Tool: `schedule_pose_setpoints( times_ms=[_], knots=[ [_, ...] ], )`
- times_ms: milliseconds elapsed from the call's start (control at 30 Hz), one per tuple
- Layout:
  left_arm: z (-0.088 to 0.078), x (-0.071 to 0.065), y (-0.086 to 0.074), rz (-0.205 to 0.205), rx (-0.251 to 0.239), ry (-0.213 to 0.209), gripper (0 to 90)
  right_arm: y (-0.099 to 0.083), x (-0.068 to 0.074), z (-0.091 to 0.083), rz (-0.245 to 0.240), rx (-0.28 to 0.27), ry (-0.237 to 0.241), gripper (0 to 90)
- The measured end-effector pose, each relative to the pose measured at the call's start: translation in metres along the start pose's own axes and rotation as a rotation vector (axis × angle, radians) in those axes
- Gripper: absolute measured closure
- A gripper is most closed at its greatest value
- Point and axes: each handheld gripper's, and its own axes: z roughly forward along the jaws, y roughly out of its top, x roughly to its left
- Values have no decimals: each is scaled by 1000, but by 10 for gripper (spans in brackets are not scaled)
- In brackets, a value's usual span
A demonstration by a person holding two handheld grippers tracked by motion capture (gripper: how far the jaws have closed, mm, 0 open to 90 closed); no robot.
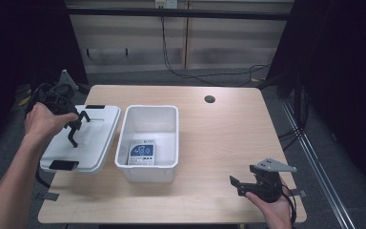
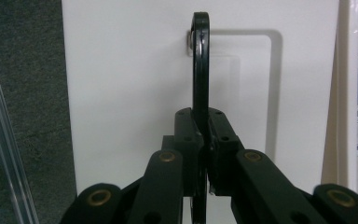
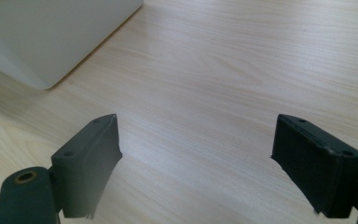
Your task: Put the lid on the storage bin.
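A pale wooden worktop (image 1: 219,138) stands in a dim room, cables trailing along the wall behind it. On its left part lies a white plastic lid (image 1: 95,143), just beside an open white bin (image 1: 169,119) with a printed card (image 1: 142,153) lying on its floor.

Our left gripper (image 1: 74,129) has its fingers (image 2: 186,140) clenched on the lid's black handle (image 2: 200,60), a thin hinged bail that stands up from a recess in the lid's top. Our right gripper (image 1: 240,183) rests low near the front right edge of the worktop, its fingers (image 3: 93,154) released and wide apart with bare wood between them.

We judge the lid light and fairly stiff, though a broad thin moulding like this may flex and swing under a single central hold. The handle looks hard and smooth and seems to pivot at its ends, so the lid may well tip as it comes up. Gripping the handle at its middle, as we do now, looks the best hold; the black latches (image 1: 63,165) at the lid's short ends seem poorer ones.
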Motion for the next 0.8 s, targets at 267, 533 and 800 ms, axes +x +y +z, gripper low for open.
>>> schedule_pose_setpoints(
  times_ms=[267,533,800],
  knots=[
    [-11,-1,1,6,-10,-7,847,0,0,0,-2,4,-5,145],
    [-20,-5,2,8,-15,-11,848,0,0,0,-4,5,-5,145],
    [-30,-19,5,26,-28,-19,847,0,0,0,-9,5,-3,146]
  ],
)
